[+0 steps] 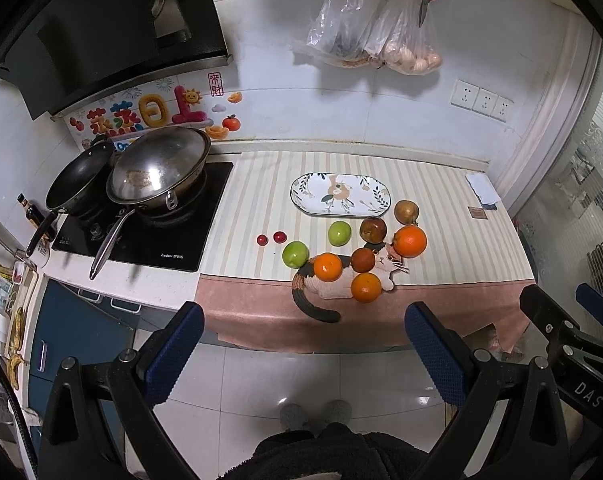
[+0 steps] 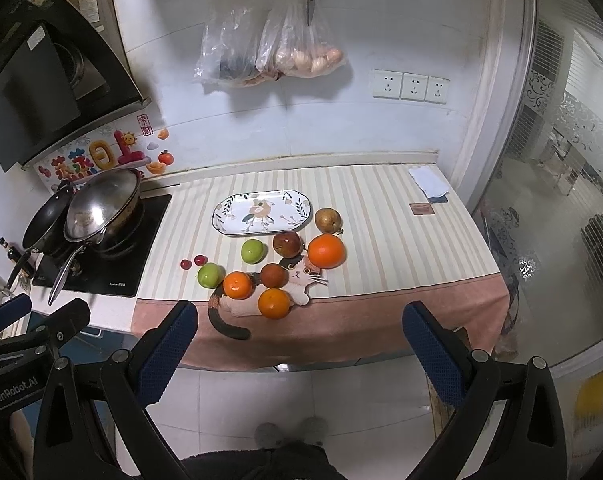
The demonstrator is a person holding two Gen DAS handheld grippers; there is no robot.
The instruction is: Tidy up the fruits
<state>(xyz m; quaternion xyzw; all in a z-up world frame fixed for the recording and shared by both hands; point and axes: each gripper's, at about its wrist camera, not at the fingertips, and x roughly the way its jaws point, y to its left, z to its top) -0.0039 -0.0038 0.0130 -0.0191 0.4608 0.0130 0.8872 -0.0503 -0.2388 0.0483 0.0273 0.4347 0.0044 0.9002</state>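
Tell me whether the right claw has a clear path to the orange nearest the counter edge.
Probably yes. The right claw is open and held back over the floor, and the nearest orange sits on the cat mat with nothing in front of it.

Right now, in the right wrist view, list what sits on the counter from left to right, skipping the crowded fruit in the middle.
Black pan → steel wok → two small red fruits → green apple near the edge → floral plate → large orange → folded white cloth.
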